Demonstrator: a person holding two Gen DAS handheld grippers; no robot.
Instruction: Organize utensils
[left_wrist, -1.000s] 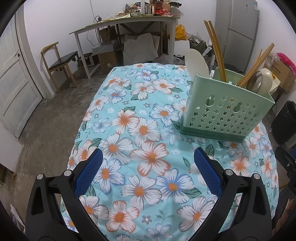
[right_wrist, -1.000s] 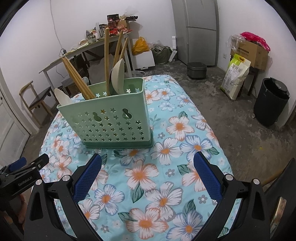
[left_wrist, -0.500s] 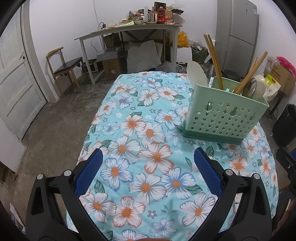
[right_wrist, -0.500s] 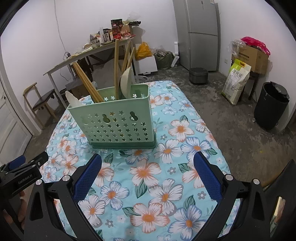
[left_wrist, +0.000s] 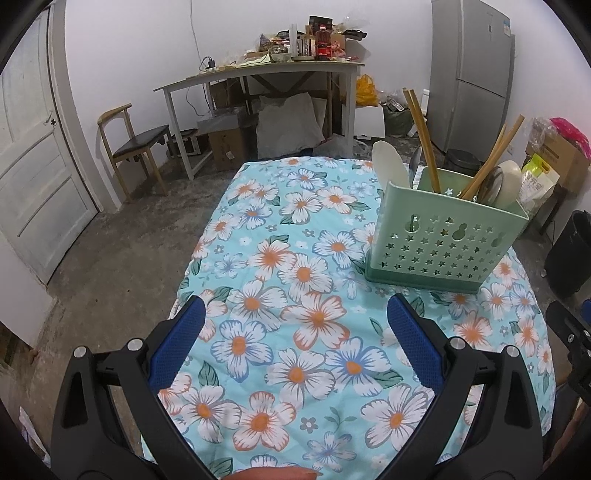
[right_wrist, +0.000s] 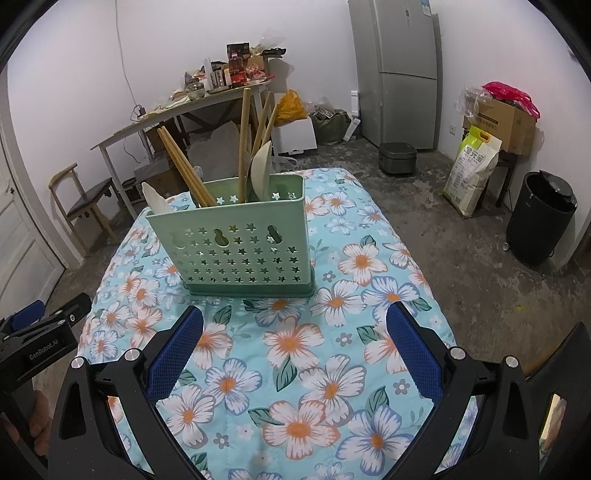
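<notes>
On top of the counter (left_wrist: 258, 236), w/ its light-blue floral cloth, stands a mint-green utensil holder (left_wrist: 443, 243), upright, star-shaped holes across its wall. From the left wrist view it sits far right on the cloth; from the right wrist view it's straight ahead, a bit left of centre (right_wrist: 240, 251).

Inside the holder: wooden chopsticks (left_wrist: 423, 140) leaning left at one end, more wooden sticks (left_wrist: 491, 158) leaning right at the other, a white spoon (left_wrist: 389, 162) at the left end, plus a pale spoon and a metal spoon (left_wrist: 491, 184) at the right end. Exact compartments: can't tell from either view.

Left hand-held gripper (left_wrist: 295, 339): blue pads spread wide apart, nothing between them, hanging over the near part of the cloth, well short of the holder. Right hand-held gripper (right_wrist: 295, 343): also spread wide, nothing held, over the near cloth w/ the holder just beyond its fingertips. No contact w/ the holder on either side.

Each gripper shows at the edge of the other's view: black body at far left in the right wrist pic, at far right in the left wrist pic.

Bkgd: cluttered desk (left_wrist: 258, 70) by the far wall, wooden chair (left_wrist: 136, 144) left, grey fridge (right_wrist: 399, 70) far right, black bin (right_wrist: 539, 218) right, concrete floor.
</notes>
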